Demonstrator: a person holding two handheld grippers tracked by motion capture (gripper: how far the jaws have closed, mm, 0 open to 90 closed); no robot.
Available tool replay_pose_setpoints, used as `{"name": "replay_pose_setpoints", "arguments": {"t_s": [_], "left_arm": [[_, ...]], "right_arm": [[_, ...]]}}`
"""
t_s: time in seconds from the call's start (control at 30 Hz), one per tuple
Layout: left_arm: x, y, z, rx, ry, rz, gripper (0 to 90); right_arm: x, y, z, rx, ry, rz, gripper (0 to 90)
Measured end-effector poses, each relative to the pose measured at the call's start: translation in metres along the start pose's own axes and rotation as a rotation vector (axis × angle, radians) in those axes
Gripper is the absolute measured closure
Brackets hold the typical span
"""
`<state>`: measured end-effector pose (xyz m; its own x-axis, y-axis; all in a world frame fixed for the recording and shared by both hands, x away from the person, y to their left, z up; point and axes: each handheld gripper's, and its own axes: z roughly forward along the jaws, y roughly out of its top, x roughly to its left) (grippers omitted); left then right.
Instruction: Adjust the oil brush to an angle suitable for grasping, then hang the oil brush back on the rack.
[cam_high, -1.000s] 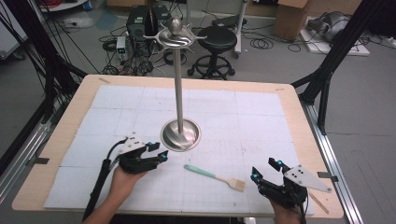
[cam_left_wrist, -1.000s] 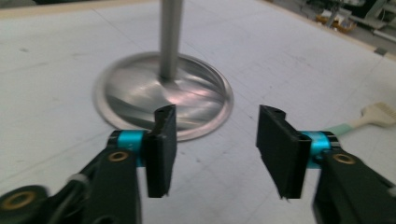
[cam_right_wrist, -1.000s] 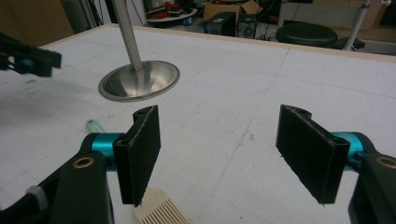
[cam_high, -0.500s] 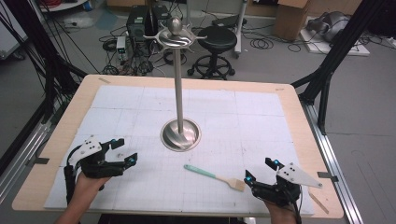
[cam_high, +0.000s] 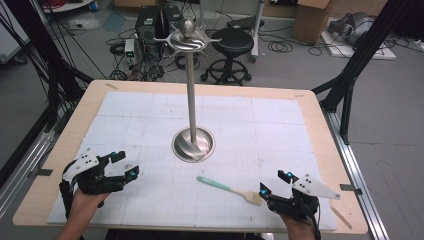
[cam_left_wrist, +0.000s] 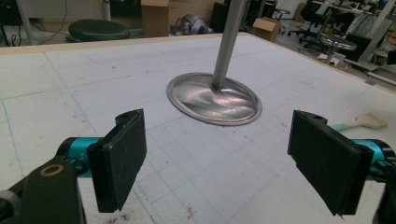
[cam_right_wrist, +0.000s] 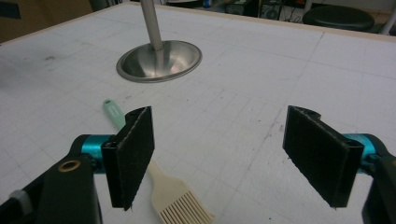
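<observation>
A tall metal stand (cam_high: 193, 145) with a round base and hooks at its top rises from the middle of the white mat. A brush (cam_high: 225, 186) with a green handle and cream bristles lies flat in front of the base. My left gripper (cam_high: 127, 165) hovers at the front left, open after its jaws have just been widening, with nothing between them (cam_left_wrist: 219, 158). It faces the stand's base (cam_left_wrist: 215, 98). My right gripper (cam_high: 274, 183) is at the front right, open, just beside the bristle end. Its jaws have just been narrowing a little (cam_right_wrist: 229, 158). The brush (cam_right_wrist: 180, 200) lies on the mat below them, untouched.
The white gridded mat (cam_high: 280, 125) covers a wooden table (cam_high: 320, 130) with a bare rim all round. Black frame struts stand at both sides. Behind the table are a black stool (cam_high: 232, 42), cables and cardboard boxes on the floor.
My left gripper has moved from beside the stand's base out to the table's front left, and its jaws stand wider. The right gripper has hardly shifted. The brush has not moved.
</observation>
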<state>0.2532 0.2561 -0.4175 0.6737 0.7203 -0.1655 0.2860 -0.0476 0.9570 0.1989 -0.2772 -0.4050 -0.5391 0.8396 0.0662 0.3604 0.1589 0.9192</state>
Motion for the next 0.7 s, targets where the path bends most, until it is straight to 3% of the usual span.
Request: {"name": "replay_pose_setpoints", "arguments": {"t_s": [0.23, 0.3, 0.53, 0.7], "left_arm": [[0.000, -0.002, 0.001, 0.008, -0.005, -0.002, 20.1], [-0.001, -0.003, 0.001, 0.013, -0.007, -0.002, 20.1], [-0.004, -0.003, 0.001, 0.019, -0.005, 0.003, 20.2], [-0.005, -0.003, 0.002, 0.025, -0.006, 0.005, 20.3]], "right_arm": [[0.005, 0.002, 0.009, 0.044, 0.034, -0.016, 28.4], [0.007, 0.004, 0.017, 0.067, 0.051, -0.042, 29.0], [0.010, 0.006, 0.038, 0.122, 0.095, -0.067, 29.8], [0.016, 0.004, 0.052, 0.206, 0.143, -0.117, 37.5]]}}
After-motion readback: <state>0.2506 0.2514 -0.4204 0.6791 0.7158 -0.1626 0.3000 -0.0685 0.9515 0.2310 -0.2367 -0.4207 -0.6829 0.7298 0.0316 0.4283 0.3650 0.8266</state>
